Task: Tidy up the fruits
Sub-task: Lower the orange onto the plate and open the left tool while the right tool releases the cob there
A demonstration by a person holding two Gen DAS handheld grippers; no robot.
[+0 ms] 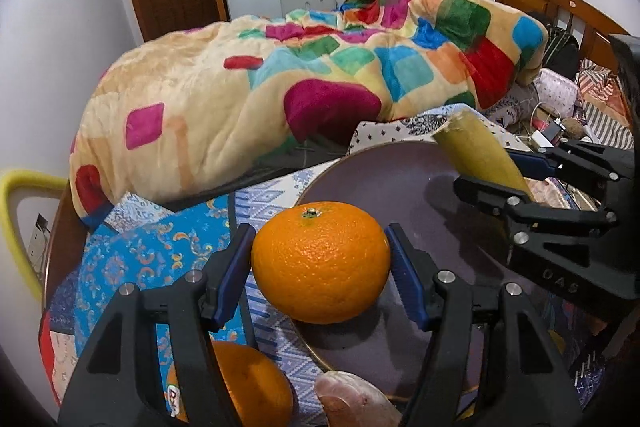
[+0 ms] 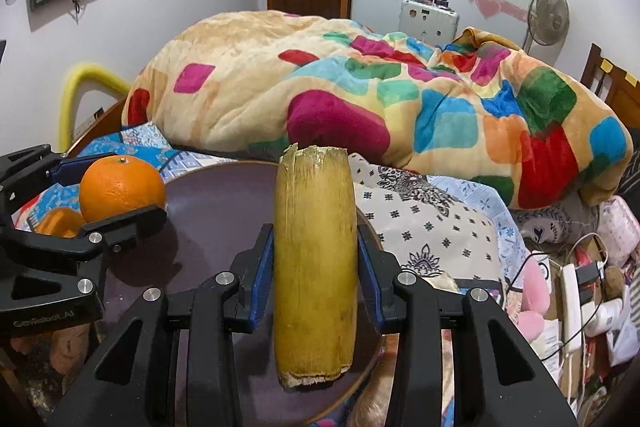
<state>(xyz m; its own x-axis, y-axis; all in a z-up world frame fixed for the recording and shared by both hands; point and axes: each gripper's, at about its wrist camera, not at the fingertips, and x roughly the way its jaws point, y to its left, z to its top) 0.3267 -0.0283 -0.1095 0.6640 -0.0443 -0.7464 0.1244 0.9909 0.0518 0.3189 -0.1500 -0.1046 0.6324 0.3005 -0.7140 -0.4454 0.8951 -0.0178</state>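
Left tongs are closed around an orange, blue pads on both of its sides, stem end up. The fruit sits above the near rim of the purple plate; whether it touches the plate can't be told, but the shadow below it suggests a slight lift. The grip is across the widest part, a good spot for a round fruit. The orange looks firm, with pebbled skin giving decent friction, moderately heavy, likely to roll if dropped.

Right tongs are clamped on a yellow stalk piece, probably sugarcane, with rough cut ends, pointing straight ahead of the fingers. The pads press its mid-length from both sides. It hangs over the plate, its far end toward the far rim. It looks stiff, with a smooth waxy skin that could slip and twist in the jaws; a mid-length hold keeps it balanced.

A second orange lies below and behind the left tongs on the patterned cloth, off the plate. A pale pinkish item sits at the plate's near edge, identity unclear. A multicolour blanket is heaped well beyond both tongs.

Both pieces seem ready to be set on the plate.
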